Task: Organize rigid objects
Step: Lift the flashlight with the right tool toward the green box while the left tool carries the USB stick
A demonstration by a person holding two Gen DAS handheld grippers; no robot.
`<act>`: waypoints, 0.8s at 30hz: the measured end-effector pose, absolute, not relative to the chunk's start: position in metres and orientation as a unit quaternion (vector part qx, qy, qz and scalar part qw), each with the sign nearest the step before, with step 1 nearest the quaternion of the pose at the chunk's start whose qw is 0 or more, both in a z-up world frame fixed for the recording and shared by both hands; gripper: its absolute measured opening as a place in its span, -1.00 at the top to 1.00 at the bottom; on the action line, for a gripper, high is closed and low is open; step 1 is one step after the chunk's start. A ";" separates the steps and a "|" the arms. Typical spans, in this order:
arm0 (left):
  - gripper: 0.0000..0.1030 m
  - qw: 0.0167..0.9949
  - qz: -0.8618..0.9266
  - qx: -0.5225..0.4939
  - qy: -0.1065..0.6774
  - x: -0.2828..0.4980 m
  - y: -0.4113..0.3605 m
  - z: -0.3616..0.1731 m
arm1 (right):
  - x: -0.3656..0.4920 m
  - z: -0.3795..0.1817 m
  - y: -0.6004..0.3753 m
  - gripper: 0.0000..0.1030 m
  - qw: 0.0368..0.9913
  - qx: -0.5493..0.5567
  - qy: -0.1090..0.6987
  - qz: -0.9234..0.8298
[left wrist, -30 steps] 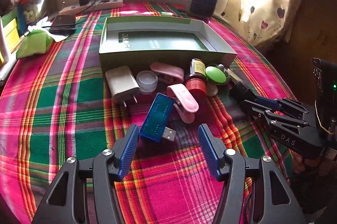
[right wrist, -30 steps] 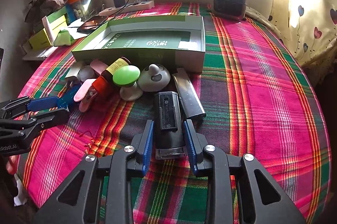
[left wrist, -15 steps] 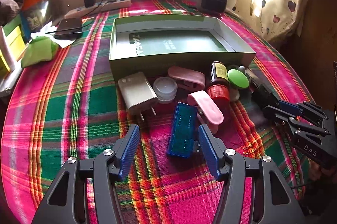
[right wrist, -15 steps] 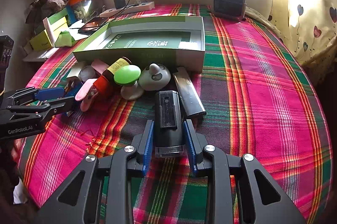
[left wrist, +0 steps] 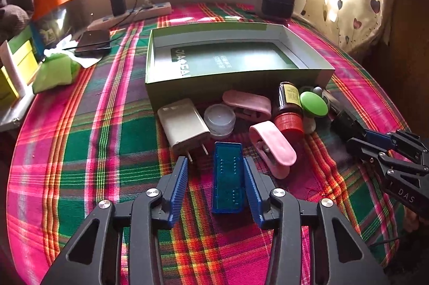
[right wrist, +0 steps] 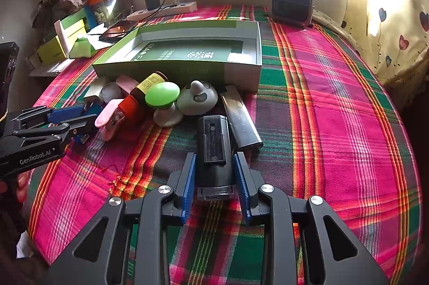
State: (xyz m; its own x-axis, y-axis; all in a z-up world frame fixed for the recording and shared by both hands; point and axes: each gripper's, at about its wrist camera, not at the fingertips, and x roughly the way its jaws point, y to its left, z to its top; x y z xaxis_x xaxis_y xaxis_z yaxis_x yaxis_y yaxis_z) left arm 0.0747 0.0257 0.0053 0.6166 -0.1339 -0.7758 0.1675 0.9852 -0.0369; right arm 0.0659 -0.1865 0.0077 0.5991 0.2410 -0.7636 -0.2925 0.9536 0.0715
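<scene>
Straddling a translucent blue USB dongle (left wrist: 228,177), the left gripper (left wrist: 214,181) sits low centre of its frame, ribbed blue pads parted, the right pad touching the flat rectangular body, the left one clear of it. Over in the right wrist view, the right gripper (right wrist: 214,177) brackets a smooth black boxy device (right wrist: 214,150) at lower centre, narrow gaps showing on both sides. Both lie on plaid cloth (right wrist: 335,124), below the green cardboard tray (right wrist: 187,67).
</scene>
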 end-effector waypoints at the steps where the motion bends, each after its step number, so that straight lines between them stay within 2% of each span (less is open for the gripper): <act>1: 0.30 0.899 -0.083 0.018 0.429 0.075 0.027 0.005 | 0.066 0.008 -0.186 0.42 0.894 -0.030 0.422 0.149; 8: 0.33 0.900 -0.085 0.007 0.427 0.074 0.028 0.005 | 0.066 0.008 -0.187 0.42 0.894 -0.031 0.422 0.149; 11: 0.58 0.901 -0.088 0.006 0.426 0.072 0.027 0.006 | 0.065 0.008 -0.186 0.42 0.894 -0.032 0.422 0.148; 24: 0.60 0.901 -0.086 -0.002 0.425 0.069 0.028 0.008 | 0.061 0.010 -0.184 0.44 0.895 -0.026 0.417 0.158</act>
State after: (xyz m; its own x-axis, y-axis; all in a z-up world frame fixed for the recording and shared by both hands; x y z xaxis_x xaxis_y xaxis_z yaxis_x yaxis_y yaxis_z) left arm 0.0689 0.0284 0.0080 0.6235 -0.1568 -0.7659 0.1537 0.9851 -0.0766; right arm 0.0606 -0.1842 0.0096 0.6017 0.2608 -0.7550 -0.3038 0.9489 0.0857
